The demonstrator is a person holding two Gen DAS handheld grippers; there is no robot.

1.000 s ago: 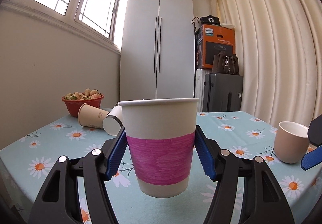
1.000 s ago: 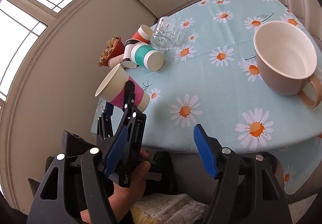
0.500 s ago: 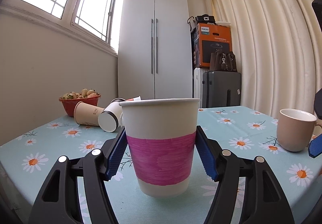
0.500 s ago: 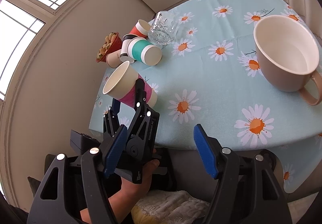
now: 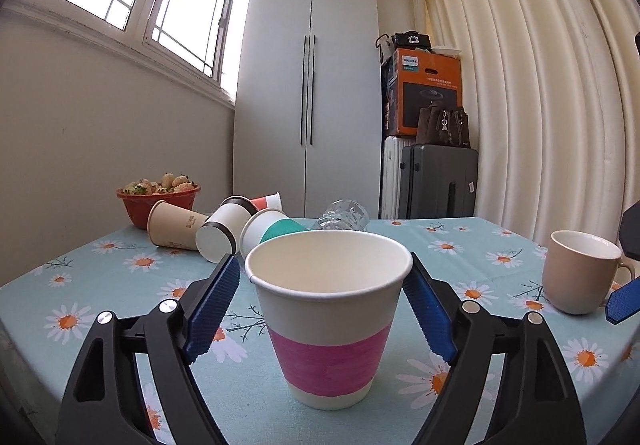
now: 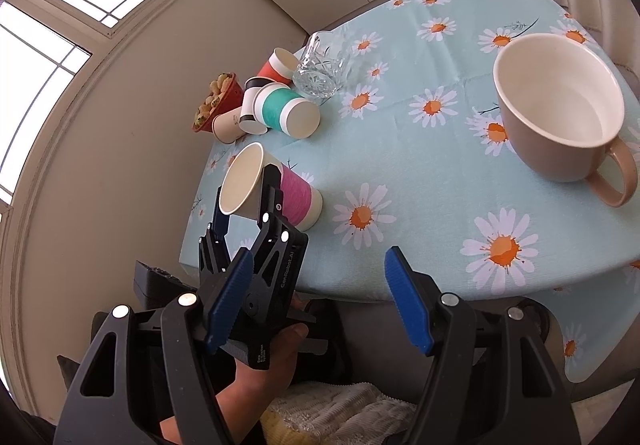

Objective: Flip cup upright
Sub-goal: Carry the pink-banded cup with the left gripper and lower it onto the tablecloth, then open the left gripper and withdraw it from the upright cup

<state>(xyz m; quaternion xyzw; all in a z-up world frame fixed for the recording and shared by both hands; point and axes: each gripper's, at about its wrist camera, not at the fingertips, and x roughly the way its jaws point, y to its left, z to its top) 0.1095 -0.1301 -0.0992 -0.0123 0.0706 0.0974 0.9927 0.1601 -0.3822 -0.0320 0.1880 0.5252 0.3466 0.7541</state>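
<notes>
A white paper cup with a pink band [image 5: 328, 329] stands upright on the daisy tablecloth [image 5: 472, 265], mouth up. My left gripper [image 5: 324, 313] is open around it, with a blue pad [image 5: 214, 307] on each side and a small gap to the cup's wall. The same cup [image 6: 276, 193] and the left gripper [image 6: 250, 223] show in the right wrist view near the table's front left corner. My right gripper [image 6: 320, 303] is open and empty, held off the table's near edge.
Several paper cups lie on their sides at the back left: tan [image 5: 174, 223], black-banded [image 5: 222, 233], teal [image 5: 272, 231], red [image 5: 266, 201]. A glass tumbler [image 5: 342, 219] lies beside them. A red bowl of fruit [image 5: 158, 201] stands behind. A beige mug [image 5: 580, 271] stands at right.
The pink-banded cup came down onto the table and now stands there. My left gripper opened off it and rose, so I see into its mouth. The right gripper stayed put.
</notes>
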